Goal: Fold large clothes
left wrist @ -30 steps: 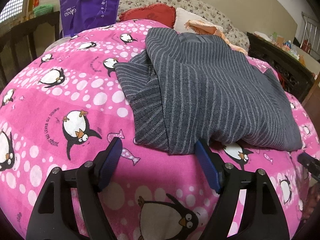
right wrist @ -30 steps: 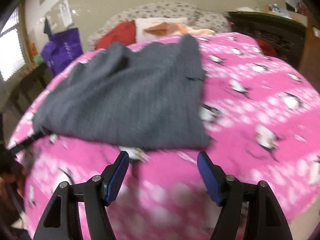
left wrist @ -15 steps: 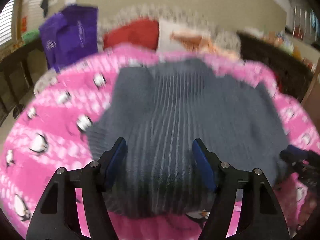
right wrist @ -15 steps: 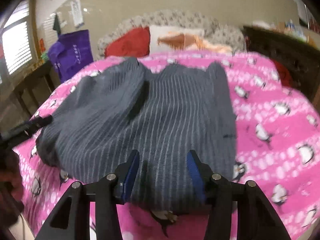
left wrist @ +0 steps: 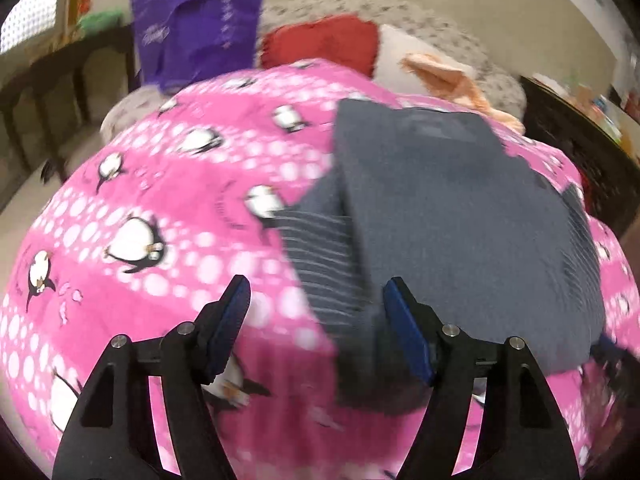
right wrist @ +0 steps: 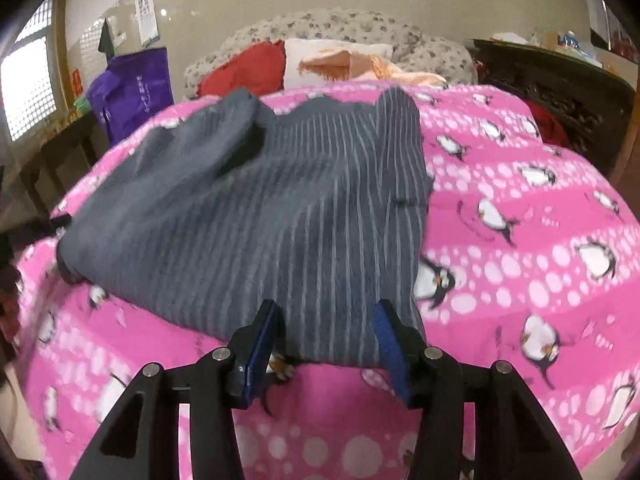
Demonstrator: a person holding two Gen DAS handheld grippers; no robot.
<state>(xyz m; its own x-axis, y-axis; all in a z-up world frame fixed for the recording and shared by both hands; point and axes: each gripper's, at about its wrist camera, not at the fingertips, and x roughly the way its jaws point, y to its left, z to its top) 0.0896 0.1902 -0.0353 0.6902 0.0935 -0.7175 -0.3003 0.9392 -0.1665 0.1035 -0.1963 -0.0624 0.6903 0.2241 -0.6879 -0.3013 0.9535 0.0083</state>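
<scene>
While both views are motion-blurred, the layout is readable:

left gripper (left wrist: 316,304): jaws spread wide, nothing between them; hovering over the near left corner of the garment, right finger (left wrist: 406,336) over the grey fabric, left finger over the pink cover.

right gripper (right wrist: 326,328): jaws apart, not clamped; both blue pads straddle the near hem of the garment, whether they touch the cloth I cannot tell.

grey striped garment (right wrist: 280,216): lying on the bed, partly folded, one side flap turned over onto the body; thin pale stripes run away from the camera; in the left view its folded edge (left wrist: 460,216) stacks over a striped lower layer.

pink penguin blanket (right wrist: 520,240): covers the bed, garment sits on it towards the left side in the right view.

purple bag (left wrist: 196,24): standing past the far left edge of the bed.

red pillow (right wrist: 248,66): at the head of the bed, beside a white pillow (right wrist: 316,50) with peach cloth (right wrist: 352,64) on it.

dark wooden furniture (right wrist: 560,80): right of the bed.
</scene>
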